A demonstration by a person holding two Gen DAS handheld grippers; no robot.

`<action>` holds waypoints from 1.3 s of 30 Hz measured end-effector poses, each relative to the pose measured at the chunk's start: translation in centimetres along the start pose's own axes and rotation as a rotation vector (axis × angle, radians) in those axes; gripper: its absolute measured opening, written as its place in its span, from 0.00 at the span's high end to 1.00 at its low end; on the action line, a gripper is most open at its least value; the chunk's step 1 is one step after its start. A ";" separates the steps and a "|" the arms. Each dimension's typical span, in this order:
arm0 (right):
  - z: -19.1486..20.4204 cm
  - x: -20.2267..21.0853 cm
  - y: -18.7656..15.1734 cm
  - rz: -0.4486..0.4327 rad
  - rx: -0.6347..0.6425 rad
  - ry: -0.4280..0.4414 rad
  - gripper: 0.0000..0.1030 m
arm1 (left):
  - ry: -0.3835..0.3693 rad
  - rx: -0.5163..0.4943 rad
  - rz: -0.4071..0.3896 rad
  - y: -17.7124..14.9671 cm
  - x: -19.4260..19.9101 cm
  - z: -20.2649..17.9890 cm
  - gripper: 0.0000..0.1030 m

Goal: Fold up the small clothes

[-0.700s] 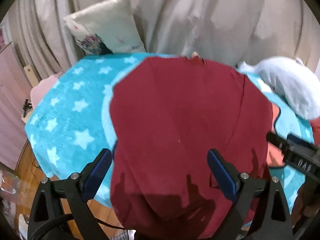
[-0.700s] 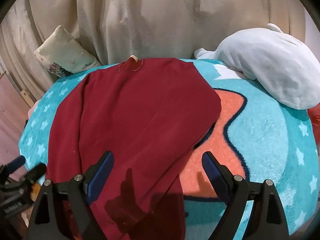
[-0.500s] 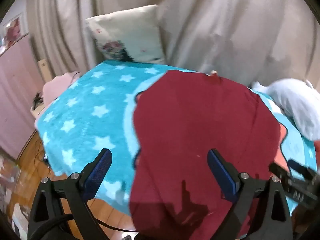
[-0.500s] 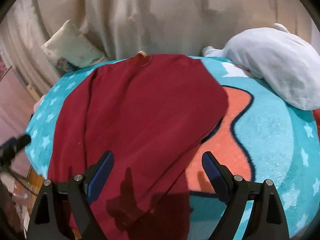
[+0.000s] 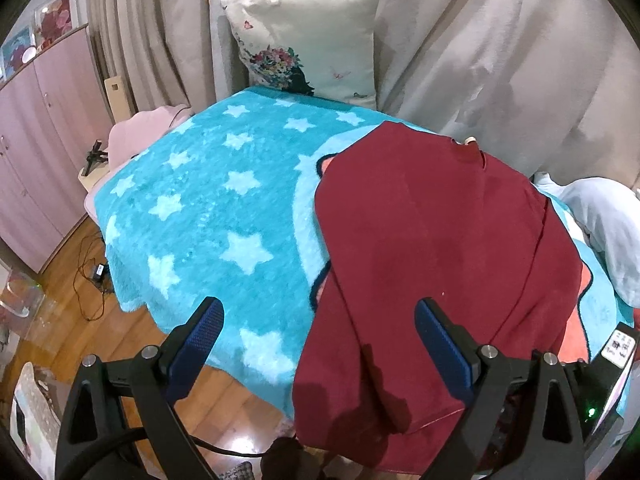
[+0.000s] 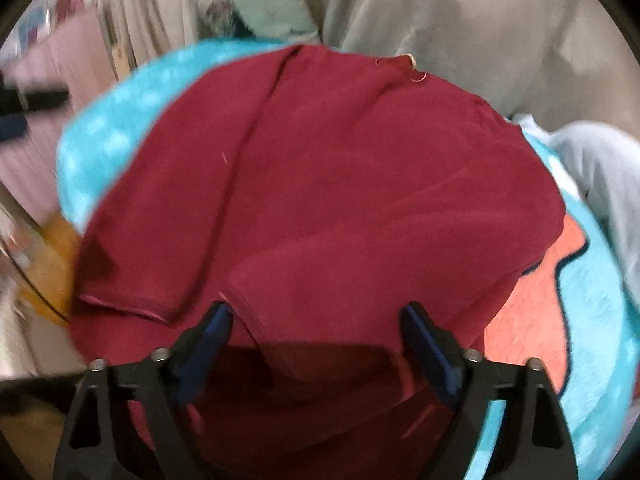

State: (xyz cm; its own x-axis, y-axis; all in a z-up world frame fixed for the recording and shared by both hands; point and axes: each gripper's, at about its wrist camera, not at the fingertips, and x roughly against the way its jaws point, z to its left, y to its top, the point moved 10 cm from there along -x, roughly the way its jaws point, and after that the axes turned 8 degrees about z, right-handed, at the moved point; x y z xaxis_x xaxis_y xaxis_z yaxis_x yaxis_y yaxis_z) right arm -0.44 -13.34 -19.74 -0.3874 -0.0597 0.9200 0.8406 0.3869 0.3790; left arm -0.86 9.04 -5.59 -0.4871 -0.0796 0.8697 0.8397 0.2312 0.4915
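While my left gripper (image 5: 316,336) and right gripper (image 6: 316,330) gape wide, I log one dark red cotton garment (image 5: 432,248) spread on turquoise star-print fleece blanket (image 5: 208,208).

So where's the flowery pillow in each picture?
Left wrist view: the flowery pillow stands at the top centre, leaning on the curtain behind the blue star blanket.
Right wrist view: the same pillow is a blurry shape at the top, left of centre.
Shared landmark: the dark red garment spread on the blanket, in front of the pillow in both.
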 end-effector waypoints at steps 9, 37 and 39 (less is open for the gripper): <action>-11.2 7.6 1.2 -0.175 -0.395 0.036 0.89 | -0.013 0.060 -0.025 1.0 0.2 0.6 0.07; 7.6 2.5 5.9 0.093 -0.315 0.492 0.49 | 0.091 0.181 -0.051 3.7 -0.7 12.9 0.07; 8.1 1.5 6.0 0.110 -0.309 0.479 0.47 | 0.099 0.170 -0.055 4.2 -0.9 13.9 0.07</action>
State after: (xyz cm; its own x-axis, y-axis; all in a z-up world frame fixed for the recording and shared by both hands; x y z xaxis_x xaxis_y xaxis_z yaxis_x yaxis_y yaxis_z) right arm 1.01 -3.65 -16.90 -0.1370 -0.4722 0.8708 0.9657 0.1320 0.2235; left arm -0.18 23.54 -4.94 -0.4978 -0.1895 0.8463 0.7560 0.3833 0.5306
